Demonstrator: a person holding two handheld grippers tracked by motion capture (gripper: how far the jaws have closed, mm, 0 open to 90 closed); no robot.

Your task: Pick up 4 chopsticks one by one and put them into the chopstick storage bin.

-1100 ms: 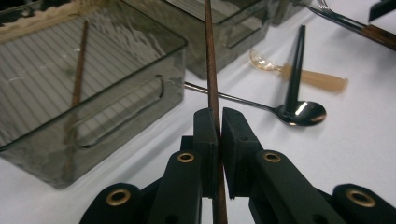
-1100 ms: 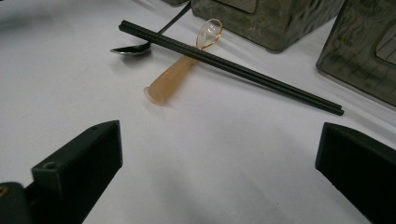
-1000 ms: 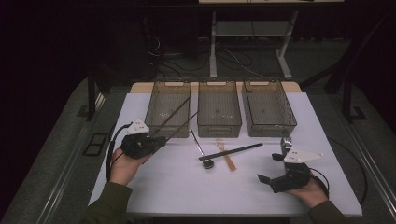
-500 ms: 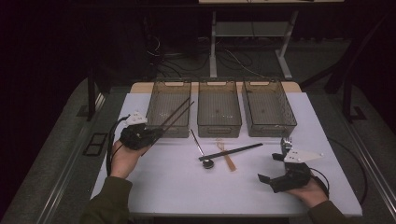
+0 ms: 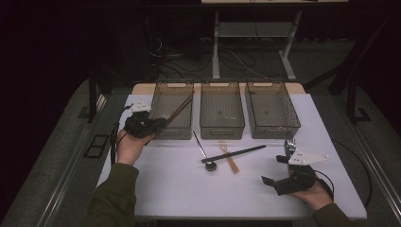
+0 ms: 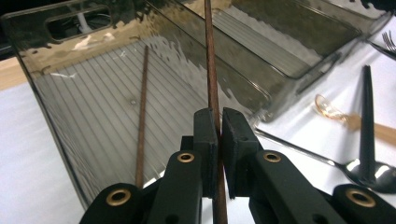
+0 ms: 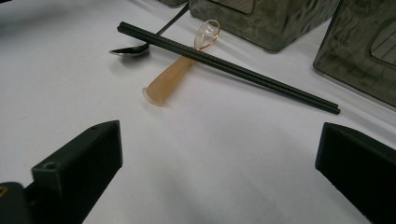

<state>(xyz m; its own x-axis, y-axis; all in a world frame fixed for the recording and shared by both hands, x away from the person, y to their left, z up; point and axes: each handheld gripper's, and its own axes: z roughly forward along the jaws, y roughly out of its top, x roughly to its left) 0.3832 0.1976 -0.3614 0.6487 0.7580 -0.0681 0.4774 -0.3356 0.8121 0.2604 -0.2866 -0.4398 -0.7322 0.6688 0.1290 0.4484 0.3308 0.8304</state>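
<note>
1. I have a brown chopstick (image 6: pixel 211 70) pinched in my left gripper (image 5: pixel 150 125); its fingers (image 6: pixel 204 140) are closed tight on the stick with no gap showing, and the stick slants up toward 1 o'clock over the left bin (image 5: pixel 166 87).
2. In the left gripper view a second brown chopstick (image 6: pixel 141 112) lies flat on that bin's ribbed floor, at 9 o'clock of the held one and apart from it.
3. The middle bin (image 5: pixel 222 126) and the right bin (image 5: pixel 255 109) stand in a row at 3 o'clock of the left bin.
4. On the white worktop (image 5: pixel 165 184), at 6 o'clock of the middle bin, a metal spoon (image 5: pixel 203 150), a black chopstick pair (image 5: pixel 236 153) and an amber spoon (image 5: pixel 231 160) lie together; the black pair crosses over the amber spoon.
5. My right gripper (image 5: pixel 279 175) rests at 4 o'clock of that pile, well apart from it, its fingers (image 7: pixel 79 168) spread wide and holding nothing.
</note>
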